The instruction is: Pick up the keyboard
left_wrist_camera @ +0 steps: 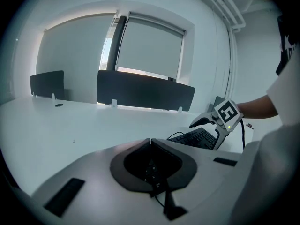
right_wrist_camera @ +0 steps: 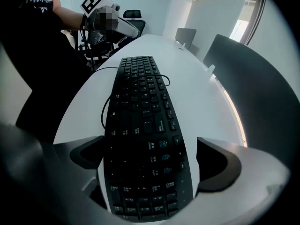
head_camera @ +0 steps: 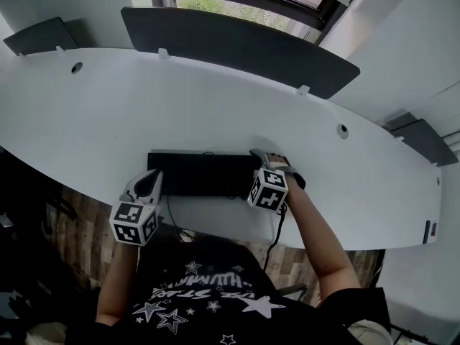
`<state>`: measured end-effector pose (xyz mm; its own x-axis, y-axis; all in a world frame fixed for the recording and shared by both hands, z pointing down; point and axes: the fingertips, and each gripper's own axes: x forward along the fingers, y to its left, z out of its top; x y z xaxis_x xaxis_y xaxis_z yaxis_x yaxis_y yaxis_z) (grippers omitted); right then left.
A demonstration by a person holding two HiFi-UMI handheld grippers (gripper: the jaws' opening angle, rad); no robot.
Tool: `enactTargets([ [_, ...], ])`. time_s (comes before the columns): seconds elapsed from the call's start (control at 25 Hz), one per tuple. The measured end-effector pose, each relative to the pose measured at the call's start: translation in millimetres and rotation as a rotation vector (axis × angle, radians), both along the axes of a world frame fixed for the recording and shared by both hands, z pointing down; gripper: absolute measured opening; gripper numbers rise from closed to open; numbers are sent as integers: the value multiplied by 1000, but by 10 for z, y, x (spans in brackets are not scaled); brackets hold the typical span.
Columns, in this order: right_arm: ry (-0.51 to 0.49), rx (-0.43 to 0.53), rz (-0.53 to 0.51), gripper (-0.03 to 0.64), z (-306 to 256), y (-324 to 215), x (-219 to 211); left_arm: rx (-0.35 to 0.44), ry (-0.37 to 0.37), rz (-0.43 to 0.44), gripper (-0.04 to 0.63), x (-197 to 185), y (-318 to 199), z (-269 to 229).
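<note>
A black keyboard (head_camera: 205,172) lies near the front edge of the white desk (head_camera: 215,106), its cable (head_camera: 276,230) trailing off that edge. My right gripper (head_camera: 272,162) points steeply down over the keyboard's right end. In the right gripper view its jaws stand wide open (right_wrist_camera: 150,158), one on each long side of the keyboard (right_wrist_camera: 140,121), with gaps showing between pads and keyboard. My left gripper (head_camera: 154,181) sits at the keyboard's left end, shut (left_wrist_camera: 151,140) with nothing gripped. Whether it touches the keyboard I cannot tell. The left gripper view shows the keyboard (left_wrist_camera: 194,137) and the right gripper (left_wrist_camera: 213,123).
Dark divider panels (head_camera: 237,45) stand along the desk's far edge, with a window behind. Two cable grommets (head_camera: 76,67) (head_camera: 343,129) are set in the desktop. An office chair (right_wrist_camera: 133,14) stands beyond the desk's end. The person's torso is close to the front edge.
</note>
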<state>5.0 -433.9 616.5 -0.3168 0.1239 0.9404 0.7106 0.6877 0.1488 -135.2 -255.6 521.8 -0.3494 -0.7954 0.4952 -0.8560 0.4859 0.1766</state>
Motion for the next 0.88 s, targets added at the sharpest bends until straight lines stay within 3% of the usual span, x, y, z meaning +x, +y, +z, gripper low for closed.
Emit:
enactTargets([
  [0.36,192,-18,-135,575,161,182,-43,-5,9,-2,9,-65,-13,27],
  [0.68,320,-11,-161,578,246,192,-41,-7,24,25,9,-138,-74,84],
  [0.88,349,13,-157,580,275,191,-43,-11,36,46,9,-216,-98,125],
])
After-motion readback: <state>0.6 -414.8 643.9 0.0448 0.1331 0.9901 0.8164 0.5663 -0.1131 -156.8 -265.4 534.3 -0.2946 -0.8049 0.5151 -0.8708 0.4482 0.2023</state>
